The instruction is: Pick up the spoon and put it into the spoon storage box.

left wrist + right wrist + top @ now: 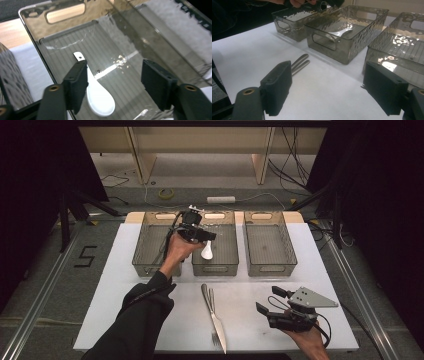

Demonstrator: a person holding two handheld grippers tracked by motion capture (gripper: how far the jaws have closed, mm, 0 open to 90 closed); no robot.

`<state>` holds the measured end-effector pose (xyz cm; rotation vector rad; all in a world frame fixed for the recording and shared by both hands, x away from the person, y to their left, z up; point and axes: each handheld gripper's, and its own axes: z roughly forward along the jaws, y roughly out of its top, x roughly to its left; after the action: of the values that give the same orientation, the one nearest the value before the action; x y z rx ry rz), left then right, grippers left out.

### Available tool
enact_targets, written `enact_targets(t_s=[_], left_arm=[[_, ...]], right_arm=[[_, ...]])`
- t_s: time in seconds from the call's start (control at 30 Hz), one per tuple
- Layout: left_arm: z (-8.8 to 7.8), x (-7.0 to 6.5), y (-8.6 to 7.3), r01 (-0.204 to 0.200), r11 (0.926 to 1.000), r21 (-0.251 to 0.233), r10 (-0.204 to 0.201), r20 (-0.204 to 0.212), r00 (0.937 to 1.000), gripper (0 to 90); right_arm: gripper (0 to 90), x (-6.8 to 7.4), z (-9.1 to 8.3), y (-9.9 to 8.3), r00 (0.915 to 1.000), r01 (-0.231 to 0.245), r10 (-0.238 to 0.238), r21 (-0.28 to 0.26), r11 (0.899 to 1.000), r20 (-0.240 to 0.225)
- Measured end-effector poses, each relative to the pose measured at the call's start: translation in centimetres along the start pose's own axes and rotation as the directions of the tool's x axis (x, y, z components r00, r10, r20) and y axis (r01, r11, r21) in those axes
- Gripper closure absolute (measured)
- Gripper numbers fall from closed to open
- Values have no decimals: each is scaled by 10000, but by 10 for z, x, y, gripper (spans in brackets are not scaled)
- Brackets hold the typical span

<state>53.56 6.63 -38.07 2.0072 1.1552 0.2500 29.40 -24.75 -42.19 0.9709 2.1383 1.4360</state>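
Note:
A white ceramic spoon (207,251) lies on the floor of the middle smoky-clear bin (215,270). My left gripper (209,237) hovers over that bin, just above the spoon. In the left gripper view the jaws of the left gripper (113,72) stand apart. The spoon (100,97) rests on the ribbed bin floor below them, its handle partly behind the left jaw, and no pad presses on it. A metal knife and fork (214,312) lie side by side on the white table. My right gripper (268,300) is open at the front right, with nothing between its fingers (277,87).
Three bins stand in a row at the back of the white tabletop (125,285): a left bin (150,255), the middle one and a right bin (270,262). In the right gripper view the cutlery handles (299,63) lie before the middle bin (329,47).

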Motion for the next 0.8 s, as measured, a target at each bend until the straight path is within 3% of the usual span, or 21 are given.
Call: enact_targets(t_s=[0.13,0.33,0.5,0.8], left_arm=[[-18,-4,-5,-270,9995,-170,273,182,9995,296],[-47,-8,-22,-332,9970,-704,370,532,9979,273],[-62,-18,-33,-873,9937,-709,913,555,9943,259],[-83,-24,-53,-867,9857,-1444,986,770,9921,223]], right_arm=[[240,0,0,0,10000,-3,3,-23,10000,15],[241,1,1,0,10000,-37,37,56,10000,36],[240,2,3,0,10000,-19,19,128,9999,-6],[240,6,5,2,10000,8,-5,283,9996,-82]])
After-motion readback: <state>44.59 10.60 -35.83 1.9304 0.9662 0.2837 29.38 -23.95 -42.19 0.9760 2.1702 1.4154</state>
